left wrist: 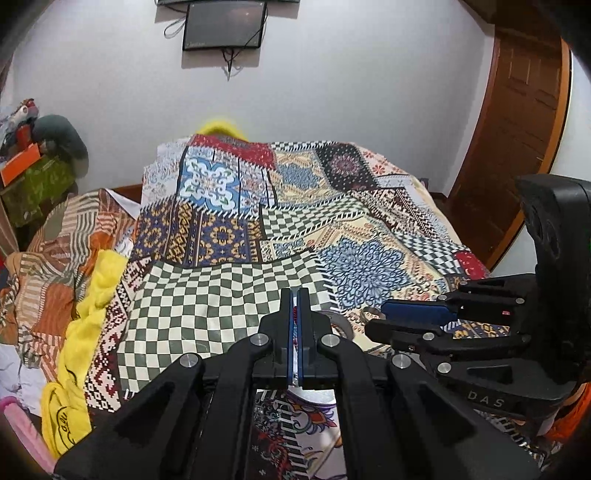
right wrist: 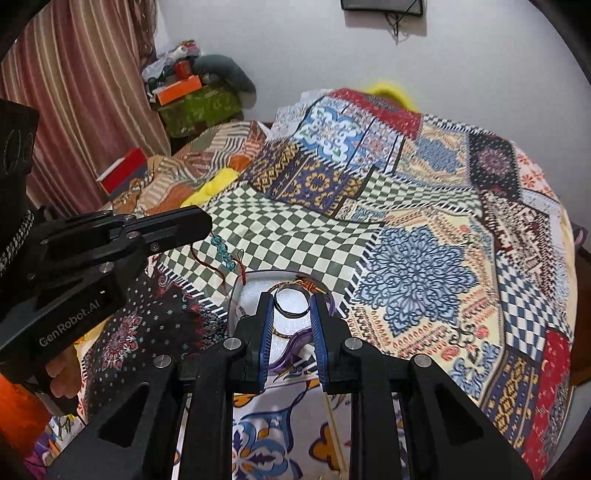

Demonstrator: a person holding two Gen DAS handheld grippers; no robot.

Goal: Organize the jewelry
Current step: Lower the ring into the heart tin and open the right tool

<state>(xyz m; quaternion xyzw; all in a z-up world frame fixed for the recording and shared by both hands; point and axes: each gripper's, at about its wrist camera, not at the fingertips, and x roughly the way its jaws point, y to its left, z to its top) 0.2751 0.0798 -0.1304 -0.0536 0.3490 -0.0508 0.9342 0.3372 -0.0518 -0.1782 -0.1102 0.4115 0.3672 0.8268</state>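
In the right wrist view my right gripper is shut on a dark metal ring, upright between the blue pads. Directly below it on the bed lies a clear round box with white foam inside. My left gripper reaches in from the left, and a red cord bracelet with teal beads hangs from its tip beside the box. In the left wrist view the left gripper is shut on the red cord. The right gripper holds the ring to its right.
A patchwork bedspread covers the bed. A yellow cloth and striped bedding lie along the left side. Boxes and clutter are stacked by the curtain. A screen hangs on the wall and a wooden door stands at the right.
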